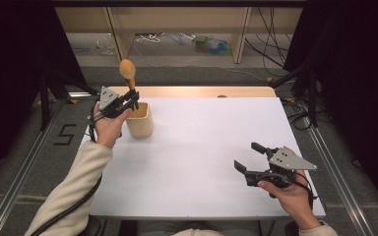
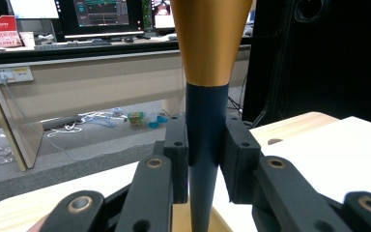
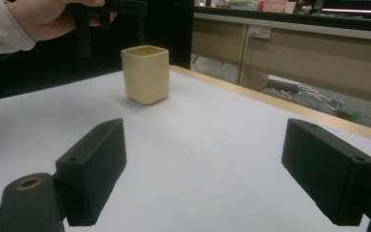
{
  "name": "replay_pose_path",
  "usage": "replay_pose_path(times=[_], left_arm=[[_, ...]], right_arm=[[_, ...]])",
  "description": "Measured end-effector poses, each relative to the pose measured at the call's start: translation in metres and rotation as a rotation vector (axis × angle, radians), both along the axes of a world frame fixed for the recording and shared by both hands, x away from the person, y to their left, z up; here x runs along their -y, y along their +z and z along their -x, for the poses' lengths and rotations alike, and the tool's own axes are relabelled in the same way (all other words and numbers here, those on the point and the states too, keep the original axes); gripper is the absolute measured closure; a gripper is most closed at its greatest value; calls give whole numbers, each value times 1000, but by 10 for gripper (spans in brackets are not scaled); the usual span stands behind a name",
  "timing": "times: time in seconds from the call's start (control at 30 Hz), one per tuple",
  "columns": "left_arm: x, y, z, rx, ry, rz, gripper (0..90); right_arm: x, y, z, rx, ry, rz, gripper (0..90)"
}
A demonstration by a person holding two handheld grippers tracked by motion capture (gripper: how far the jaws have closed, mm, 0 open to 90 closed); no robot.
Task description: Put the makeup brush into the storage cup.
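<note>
One broad white tabletop (image 1: 197, 162) leaves wide bare room on every side but the far left corner, where a cream, square-sided cup (image 1: 140, 120) stands near the edge. Directly over it, the left gripper (image 1: 128, 102) clamps the dark handle of a wooden-headed spoon (image 1: 127, 70) upright, seemingly to lower or lift it straight. The right gripper (image 1: 248, 157), jaws spread and holding nothing, waits near the right edge.

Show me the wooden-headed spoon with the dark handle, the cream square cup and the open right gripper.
Wooden-headed spoon with dark handle (image 1: 127, 69), high view, on its rounded head.
Cream square cup (image 3: 146, 79), right gripper view, on its front wall.
Right gripper (image 1: 249, 157), high view, midway between its open jaws.
</note>
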State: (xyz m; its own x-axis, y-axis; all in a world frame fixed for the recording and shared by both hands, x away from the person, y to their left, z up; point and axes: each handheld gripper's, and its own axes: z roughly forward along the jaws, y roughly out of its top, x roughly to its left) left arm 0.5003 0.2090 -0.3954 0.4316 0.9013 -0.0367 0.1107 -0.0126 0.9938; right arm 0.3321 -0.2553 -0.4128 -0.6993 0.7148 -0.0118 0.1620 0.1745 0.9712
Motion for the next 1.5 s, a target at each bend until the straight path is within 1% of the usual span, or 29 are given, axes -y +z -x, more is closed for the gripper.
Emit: replay_pose_path(times=[0.03, 0.07, 0.13, 0.17, 0.27, 0.37, 0.4, 0.43, 0.5, 0.53, 0.57, 0.6, 0.63, 0.7, 0.8, 0.83, 0.87, 0.9, 1.3, 1.43, 1.5], left_arm=[[0, 0, 0, -1, 0, 0, 746], [0, 0, 0, -2, 0, 1, 746], [0, -1, -1, -3, 0, 3, 747], [0, -1, -2, -1, 2, -2, 747], [0, -3, -3, 0, 3, -4, 746], [0, -5, -5, -1, 7, -4, 746], [0, -5, -5, -1, 7, -4, 746], [0, -5, -5, -2, 7, -5, 746], [0, -6, -5, -2, 8, -6, 746], [-1, -6, -5, -3, 9, -8, 746], [-1, -6, -6, -3, 10, -9, 746], [-1, -6, -6, -3, 10, -11, 746], [-1, -6, -6, -3, 10, -11, 746], [-1, -7, -6, -3, 10, -10, 746], [-2, -9, -7, -4, 14, -9, 746], [-2, -9, -7, -4, 14, -9, 746], [-2, -10, -7, -4, 16, -10, 746], [-2, -11, -7, -5, 17, -11, 746], [-2, -15, -9, -13, 23, -13, 746], [-2, -16, -10, -19, 24, -19, 746], [-2, -17, -10, -20, 25, -14, 746]], right_arm=[[0, 0, 0, 2, 0, 0, 169], [0, 0, -2, 32, 3, 0, 169], [1, 0, -1, 27, -1, 7, 169], [0, 0, 0, 3, 0, 1, 169], [0, 0, 0, -1, 0, 0, 169], [0, 0, 0, 0, -3, 1, 169], [0, 0, -2, 26, -4, 6, 169], [0, 0, -1, 16, -3, 4, 169], [0, 0, -2, 25, -3, 6, 169], [0, 0, -1, 13, -2, 3, 169], [0, 0, -1, 20, -2, 4, 169], [0, 0, 0, 1, 0, 2, 169], [0, 0, 0, 1, 0, 1, 168], [0, 0, -1, 17, -1, 6, 169], [0, 0, -1, 17, -1, 6, 169], [0, -1, -2, 23, -1, 7, 168], [0, -1, -1, 14, -1, 5, 168], [0, -1, -2, 26, -2, 7, 168], [0, -1, -2, 26, -3, 8, 169], [0, -1, -2, 26, -3, 8, 168], [0, -1, -1, 21, -2, 6, 169]])
